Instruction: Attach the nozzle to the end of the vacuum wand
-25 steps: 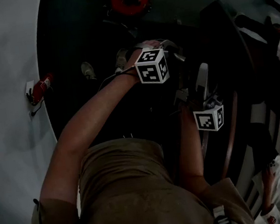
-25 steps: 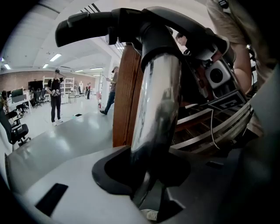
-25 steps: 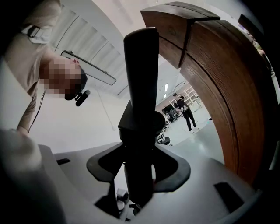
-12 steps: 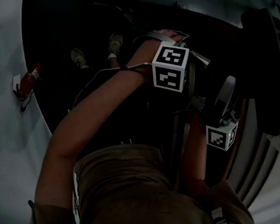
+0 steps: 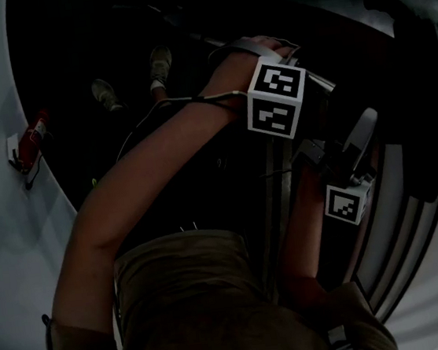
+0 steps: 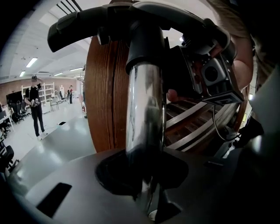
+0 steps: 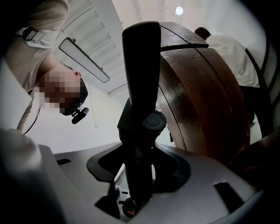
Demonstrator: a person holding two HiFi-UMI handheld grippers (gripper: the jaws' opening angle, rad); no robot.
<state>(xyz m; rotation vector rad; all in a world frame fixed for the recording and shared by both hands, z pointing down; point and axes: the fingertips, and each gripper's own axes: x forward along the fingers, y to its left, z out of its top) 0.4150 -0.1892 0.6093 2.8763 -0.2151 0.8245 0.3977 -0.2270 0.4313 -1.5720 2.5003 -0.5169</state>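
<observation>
In the left gripper view a shiny chrome vacuum wand (image 6: 142, 113) rises out of my left gripper (image 6: 148, 177) to a black curved handle (image 6: 131, 22). The jaws have just been closing with the wand between them, and they are shut on it. In the right gripper view my right gripper (image 7: 138, 177) is shut on a black nozzle (image 7: 139, 74) with a round button (image 7: 154, 121). The nozzle stands straight up from the jaws. The dark head view shows the left marker cube (image 5: 277, 98) above and left of the right marker cube (image 5: 347, 202). The jaws themselves are lost in shadow there.
A round wooden table edge (image 6: 105, 96) stands close behind both tools and shows again (image 7: 197, 100) in the right gripper view. Wooden slats (image 6: 197, 118) lie to the right. A person (image 6: 35, 105) stands far off, another person (image 7: 227, 57) behind the table. A red object (image 5: 31, 138) lies on the floor.
In the head view both marker cubes have shifted to the right, the right one also lower. The floor and the red object have slid left in the picture.
</observation>
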